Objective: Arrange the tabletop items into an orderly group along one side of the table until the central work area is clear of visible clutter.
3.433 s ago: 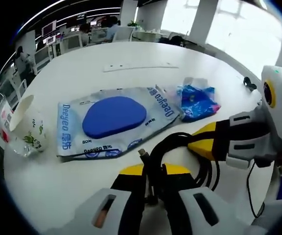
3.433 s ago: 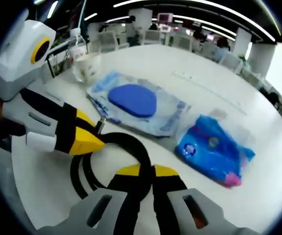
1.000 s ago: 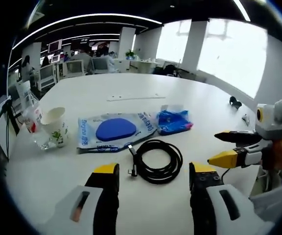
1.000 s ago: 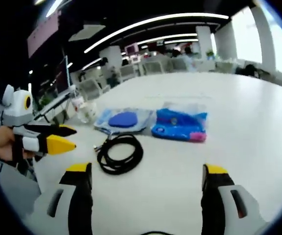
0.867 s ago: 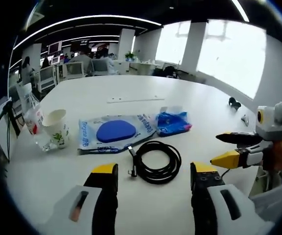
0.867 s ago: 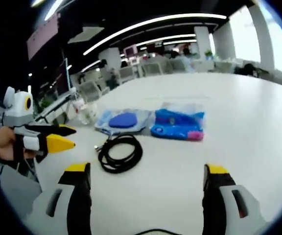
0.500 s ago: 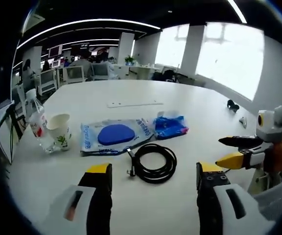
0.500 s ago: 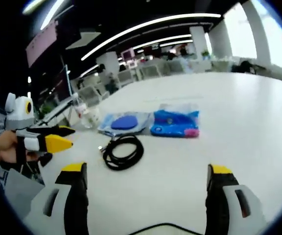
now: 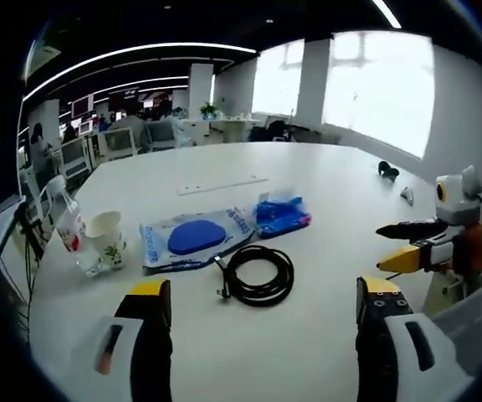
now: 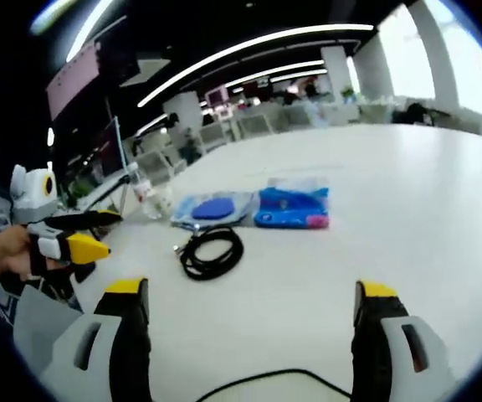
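A coiled black cable (image 9: 258, 275) lies on the white table (image 9: 325, 184), just in front of a wet-wipes pack with a blue lid (image 9: 195, 239) and a blue packet (image 9: 281, 214). A paper cup (image 9: 107, 240) and a water bottle (image 9: 69, 228) stand to their left. My left gripper (image 9: 264, 289) is open and empty, held back from the cable. In the right gripper view the cable (image 10: 210, 249), wipes pack (image 10: 216, 208) and blue packet (image 10: 293, 208) sit mid-table, far beyond my open, empty right gripper (image 10: 252, 291). The left gripper (image 10: 90, 234) shows at the left, jaws apart.
A long white strip (image 9: 223, 183) lies farther back on the table. Two small dark objects (image 9: 386, 170) rest near the right edge. The right gripper (image 9: 404, 243) hangs off the table's right side in a hand. Desks, chairs and people fill the room behind.
Earlier both grippers were shut close around the cable; they have since opened and let it lie. Over the last second both views drew back, so the items look smaller.
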Tool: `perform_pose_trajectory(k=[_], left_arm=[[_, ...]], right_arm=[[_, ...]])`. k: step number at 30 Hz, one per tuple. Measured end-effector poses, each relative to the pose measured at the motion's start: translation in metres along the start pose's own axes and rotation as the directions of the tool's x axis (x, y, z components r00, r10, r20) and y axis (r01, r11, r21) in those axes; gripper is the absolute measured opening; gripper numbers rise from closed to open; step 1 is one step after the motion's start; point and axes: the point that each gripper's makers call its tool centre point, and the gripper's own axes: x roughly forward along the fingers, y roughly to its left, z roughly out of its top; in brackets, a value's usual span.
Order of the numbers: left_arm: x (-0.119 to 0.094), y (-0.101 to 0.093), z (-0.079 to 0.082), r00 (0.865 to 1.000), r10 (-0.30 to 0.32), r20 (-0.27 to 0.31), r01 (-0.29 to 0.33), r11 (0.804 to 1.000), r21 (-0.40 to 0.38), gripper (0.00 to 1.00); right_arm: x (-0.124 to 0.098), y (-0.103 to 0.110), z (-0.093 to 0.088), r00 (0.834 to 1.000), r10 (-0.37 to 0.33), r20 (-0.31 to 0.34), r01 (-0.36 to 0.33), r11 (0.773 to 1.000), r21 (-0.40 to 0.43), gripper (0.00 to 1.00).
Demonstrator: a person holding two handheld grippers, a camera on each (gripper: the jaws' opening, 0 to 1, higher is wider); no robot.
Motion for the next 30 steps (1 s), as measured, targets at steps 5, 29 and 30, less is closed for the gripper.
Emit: perform_pose_trajectory(k=[5, 29, 30], left_arm=[[-0.006, -0.004, 0.000, 1.000, -0.013, 0.007, 0.013, 1.000, 0.014, 0.98], [-0.054, -0.008, -0.019, 0.998, 0.058, 0.035, -0.061, 0.996, 0.073, 0.99], [-0.055, -0.007, -0.021, 0.998, 0.060, 0.035, -0.062, 0.996, 0.070, 0.99]], right_arm=[[-0.010, 0.005, 0.000, 1.000, 0.010, 0.002, -0.010, 1.000, -0.005, 1.00], [-0.054, 0.029, -0.028, 1.000, 0.029, -0.002, -0.029, 0.996, -0.081, 1.00], [-0.055, 0.031, -0.027, 0.999, 0.032, 0.002, -0.032, 0.995, -0.090, 1.00]])
